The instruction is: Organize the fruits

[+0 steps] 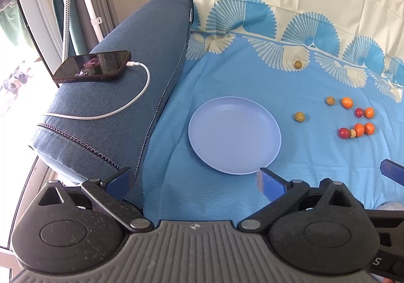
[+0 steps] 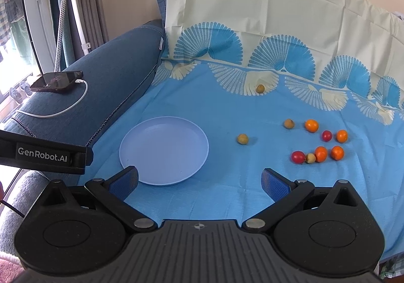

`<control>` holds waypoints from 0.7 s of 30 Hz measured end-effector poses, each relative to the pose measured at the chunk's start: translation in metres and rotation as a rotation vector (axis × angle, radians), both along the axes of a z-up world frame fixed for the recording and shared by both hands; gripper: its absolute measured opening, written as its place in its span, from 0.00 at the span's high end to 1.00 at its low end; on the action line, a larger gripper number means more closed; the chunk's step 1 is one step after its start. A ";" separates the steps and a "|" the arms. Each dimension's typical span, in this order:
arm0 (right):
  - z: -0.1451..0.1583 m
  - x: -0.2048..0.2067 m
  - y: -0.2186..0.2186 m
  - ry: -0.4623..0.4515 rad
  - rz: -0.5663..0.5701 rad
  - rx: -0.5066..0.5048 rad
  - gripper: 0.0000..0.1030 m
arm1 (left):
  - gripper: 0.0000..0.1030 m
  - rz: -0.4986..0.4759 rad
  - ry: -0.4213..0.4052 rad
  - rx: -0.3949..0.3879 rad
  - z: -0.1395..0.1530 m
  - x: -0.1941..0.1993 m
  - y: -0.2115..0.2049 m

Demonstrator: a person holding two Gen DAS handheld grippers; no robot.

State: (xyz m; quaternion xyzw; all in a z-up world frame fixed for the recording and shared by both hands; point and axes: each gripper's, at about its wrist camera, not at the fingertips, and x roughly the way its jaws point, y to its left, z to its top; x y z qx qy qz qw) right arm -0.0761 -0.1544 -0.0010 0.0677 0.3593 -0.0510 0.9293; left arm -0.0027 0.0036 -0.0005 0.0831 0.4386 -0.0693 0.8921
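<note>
An empty pale lilac plate (image 1: 234, 135) (image 2: 164, 150) lies on the blue cloth. To its right lies a loose cluster of small fruits: several orange ones (image 1: 358, 129) (image 2: 321, 153), red ones (image 1: 343, 133) (image 2: 298, 157) and yellow-brown ones (image 1: 299, 116) (image 2: 243, 139). One more yellow-brown fruit (image 1: 298, 64) (image 2: 260, 88) lies apart near the back. My left gripper (image 1: 194, 182) is open just short of the plate's near rim, holding nothing. My right gripper (image 2: 199, 182) is open over bare cloth between plate and fruits, holding nothing.
A blue sofa armrest (image 1: 121, 96) (image 2: 101, 73) rises left of the cloth and carries a phone (image 1: 92, 66) (image 2: 56, 81) on a white charging cable (image 1: 118, 109). The cloth drapes up the backrest (image 2: 252, 10). Curtains and a window stand at far left.
</note>
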 end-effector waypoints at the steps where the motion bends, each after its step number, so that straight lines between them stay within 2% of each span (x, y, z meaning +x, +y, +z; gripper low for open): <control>1: 0.000 0.000 -0.001 0.001 -0.001 0.002 0.00 | 0.00 0.000 0.000 0.001 0.000 0.000 0.000; 21: -0.006 -0.001 0.001 0.013 -0.012 0.004 0.00 | 0.00 0.011 0.008 0.004 -0.002 0.001 0.002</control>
